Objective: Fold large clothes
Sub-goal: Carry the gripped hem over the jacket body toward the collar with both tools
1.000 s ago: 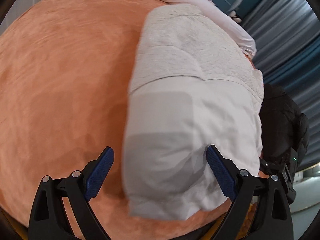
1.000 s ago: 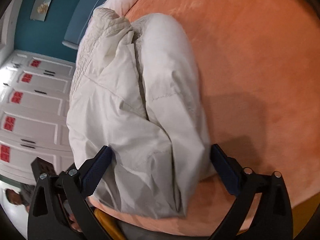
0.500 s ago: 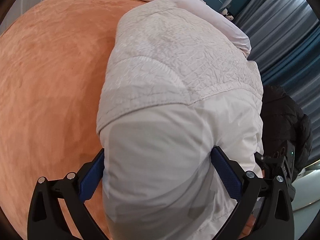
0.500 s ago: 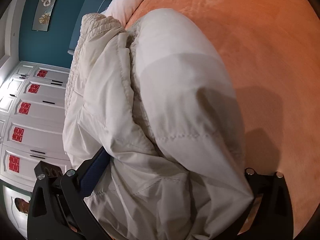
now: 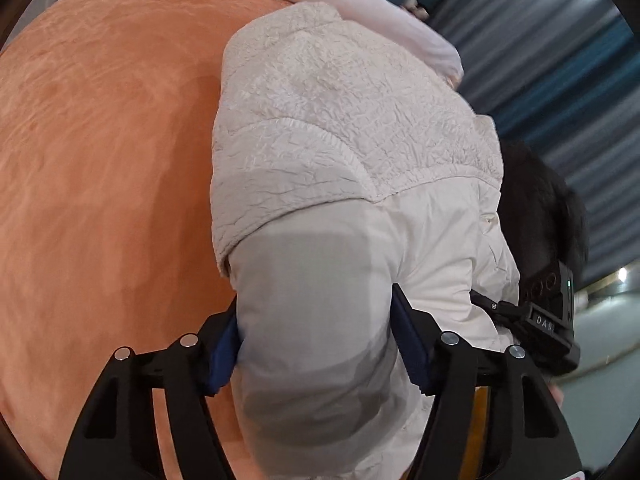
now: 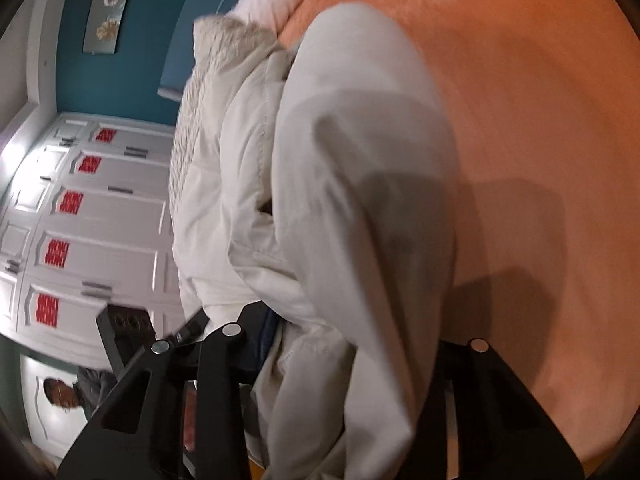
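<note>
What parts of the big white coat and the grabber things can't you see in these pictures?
- Left wrist view: the near end of the puffy white jacket is cut off by the bottom edge; the left gripper, just closing, pinches it and the fabric covers its blue pads.
- Right wrist view: the jacket drapes over the right gripper, just closing, hiding its fingertips; motion blur smears the folds.
- Both views: the jacket hides the orange bedspread beneath it.
</note>
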Tool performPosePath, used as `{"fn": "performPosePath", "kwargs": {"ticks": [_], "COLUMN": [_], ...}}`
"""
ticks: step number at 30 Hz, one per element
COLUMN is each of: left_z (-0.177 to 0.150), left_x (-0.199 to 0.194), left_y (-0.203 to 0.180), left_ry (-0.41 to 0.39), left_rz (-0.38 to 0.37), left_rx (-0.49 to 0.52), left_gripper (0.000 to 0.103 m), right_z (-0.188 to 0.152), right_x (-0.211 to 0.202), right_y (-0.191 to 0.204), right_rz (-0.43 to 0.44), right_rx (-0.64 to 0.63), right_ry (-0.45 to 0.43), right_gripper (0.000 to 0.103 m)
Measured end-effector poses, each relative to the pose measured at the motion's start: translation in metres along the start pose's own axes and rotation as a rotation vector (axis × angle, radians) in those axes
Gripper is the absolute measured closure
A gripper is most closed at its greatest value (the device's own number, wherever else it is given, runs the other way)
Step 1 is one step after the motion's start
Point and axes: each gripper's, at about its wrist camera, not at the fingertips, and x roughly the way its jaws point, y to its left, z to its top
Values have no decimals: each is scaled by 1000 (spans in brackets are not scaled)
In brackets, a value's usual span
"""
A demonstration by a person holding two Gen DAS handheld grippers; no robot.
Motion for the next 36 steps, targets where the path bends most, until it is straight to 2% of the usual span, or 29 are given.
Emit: {"fn": "performPosePath", "kwargs": {"ticks": [2,5,9,11,16,21,24,30,36], "left_z": [-26,-55,-58,-54,-30,-19,-17,-2,20], "left_x": [-11,-22,-34,-48,-106,-156,-181,-255,-313], "left_y": [-2,-2,-10,-17,-42,-57,-69,-80,-64], "left_ry": [33,53,1,-31,-179,-289,-353,-538,-700], "left_rz": [1,-7,0,-11,-53,-89,-85,-79,-10], "left_rx": [33,18,13,21,91,143,184,282,359], "left_gripper": [39,37,41,45,51,55,57,58,58], "right_z": [-28,-56,-60,-55,-51,-57,-61,-58,-39], "right_x": [-8,-16,-22,-31,-58,-79,-89,-101,-75], "right_y": [-6,-13,4,26,88,139,169,240,314], "right_rz": [5,11,-7,-6,26,55,54,110,178], "right_rx": [14,40,8,-54,-209,-321,-402,-586,-760], "right_ry": [13,15,-13,-40,-117,-189,-235,-323,-379], "right_gripper": [69,68,69,72,76,77,77,77,77]}}
